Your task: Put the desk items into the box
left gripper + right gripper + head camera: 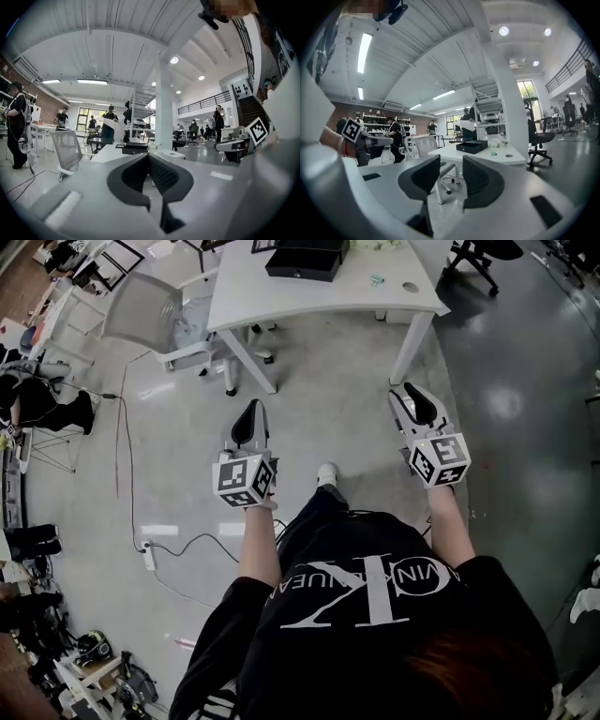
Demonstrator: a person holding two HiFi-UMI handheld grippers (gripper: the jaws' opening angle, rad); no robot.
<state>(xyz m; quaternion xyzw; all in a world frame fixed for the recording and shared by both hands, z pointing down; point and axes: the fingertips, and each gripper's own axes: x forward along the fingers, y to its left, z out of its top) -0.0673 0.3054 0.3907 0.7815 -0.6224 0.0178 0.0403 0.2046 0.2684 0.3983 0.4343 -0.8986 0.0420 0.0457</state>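
A black open box sits on the white desk ahead of me, with a small teal item to its right. Both grippers hang over the floor, short of the desk and touching nothing. My left gripper has its jaws meeting at the tips, empty. My right gripper shows a narrow gap between its jaws, empty. The right gripper view looks at the box, the teal item and a white crumpled thing on the desk. The left gripper view shows the box far off.
A grey mesh chair stands left of the desk, a black office chair at its far right. A cable and power strip lie on the floor at left. Clutter lines the left edge. Several people stand in the background.
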